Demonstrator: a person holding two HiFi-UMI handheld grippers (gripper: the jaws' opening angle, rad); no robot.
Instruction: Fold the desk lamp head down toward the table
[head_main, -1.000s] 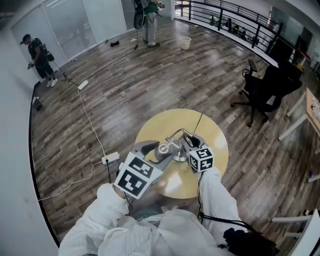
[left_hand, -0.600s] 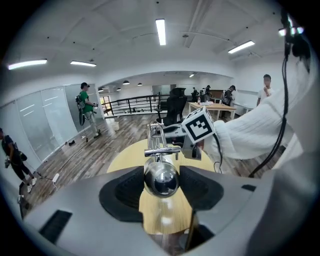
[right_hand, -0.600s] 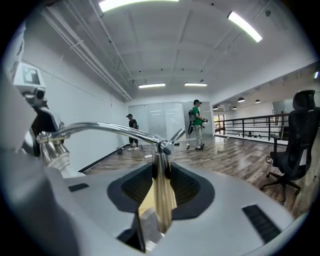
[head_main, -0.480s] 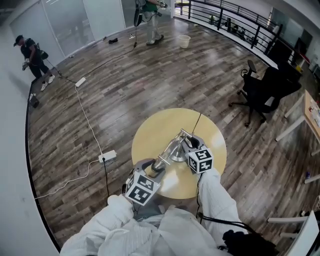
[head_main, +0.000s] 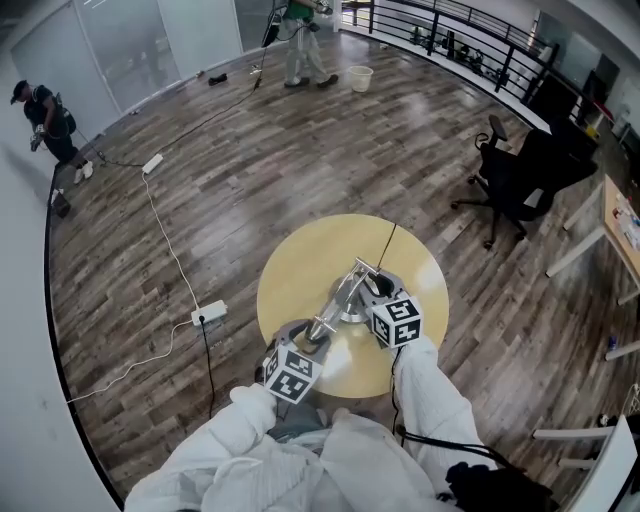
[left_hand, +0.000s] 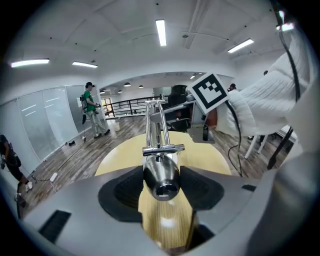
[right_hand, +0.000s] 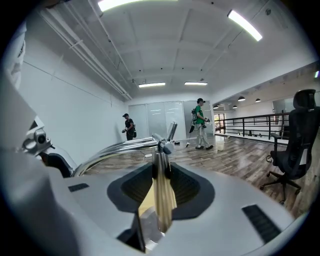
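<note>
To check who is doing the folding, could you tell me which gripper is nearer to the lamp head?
Left. The left gripper is closed on the lamp head itself; the right gripper clamps the upright stem at the lamp arm's other end.

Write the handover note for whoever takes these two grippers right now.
Left gripper: shut on the lamp head, low over the near edge of the table.
Right gripper: shut on the lamp's stem, mid-table.
Done: the head sits low, close above the tabletop.
Left: whether the head touches the wood can't be told. Ease it down if needed, then release both.
</note>
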